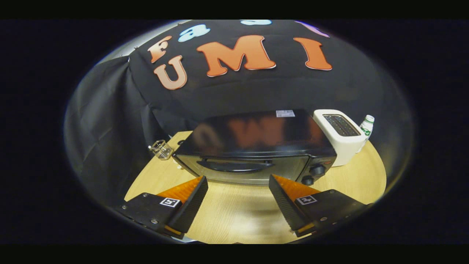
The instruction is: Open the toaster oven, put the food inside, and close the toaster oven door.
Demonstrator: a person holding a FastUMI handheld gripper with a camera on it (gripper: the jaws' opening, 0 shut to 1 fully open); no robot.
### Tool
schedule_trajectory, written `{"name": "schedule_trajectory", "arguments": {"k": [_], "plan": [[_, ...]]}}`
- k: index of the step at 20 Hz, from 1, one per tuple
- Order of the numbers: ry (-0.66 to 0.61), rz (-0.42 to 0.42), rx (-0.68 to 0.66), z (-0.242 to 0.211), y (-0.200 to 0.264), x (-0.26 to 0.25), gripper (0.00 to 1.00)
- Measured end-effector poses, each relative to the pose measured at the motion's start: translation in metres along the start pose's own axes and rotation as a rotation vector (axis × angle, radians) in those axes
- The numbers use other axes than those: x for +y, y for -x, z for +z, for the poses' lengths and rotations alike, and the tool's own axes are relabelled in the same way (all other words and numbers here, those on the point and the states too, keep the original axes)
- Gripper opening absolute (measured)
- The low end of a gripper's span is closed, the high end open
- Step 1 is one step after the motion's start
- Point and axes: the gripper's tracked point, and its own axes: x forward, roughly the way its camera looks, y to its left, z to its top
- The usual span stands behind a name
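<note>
Tabletop: pale wood, round-edged, carrying everything here; a bare stretch lies between the fingers and the oven.
Toaster oven: black, glossy top, squarely ahead of the fingers. Its glass door stands shut, upright against the body.
Stage: a shut door fits two readings, either the oven waiting to be opened or closed again with the food inside. I cannot see through the glass, and no food is to be seen on the tabletop, so I cannot tell which.
Slot toaster: white, just beside the oven's far corner, no part of the job.
Gripper: fingers spread wide apart, nothing between them, hovering just short of the door and above the tabletop.
Door handle: dark curved bar across the upper door, beyond the fingertips and roughly centred between them.
Handling, if the door is to be opened: take the bar at its middle so the pull stays even, and let the hand follow the hinge's arc downward, not straight back, or the oven may slide.
Bottle: white, behind the slot toaster.
Glass: small, clear, on the oven's other side.
Knobs: two, beside the door; keep clear of them.
</note>
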Motion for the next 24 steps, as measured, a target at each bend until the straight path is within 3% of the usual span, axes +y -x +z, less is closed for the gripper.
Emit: {"name": "schedule_trajectory", "arguments": {"k": [6,14,20,24], "plan": [[0.03,0.031,-0.269,0.095,0.065,0.013,0.99],[0.139,-0.038,-0.618,0.212,0.175,0.007,0.98],[0.196,-0.105,-0.787,0.263,0.233,-0.008,0.98],[0.24,-0.13,-0.839,0.268,0.256,-0.008,0.98]]}}
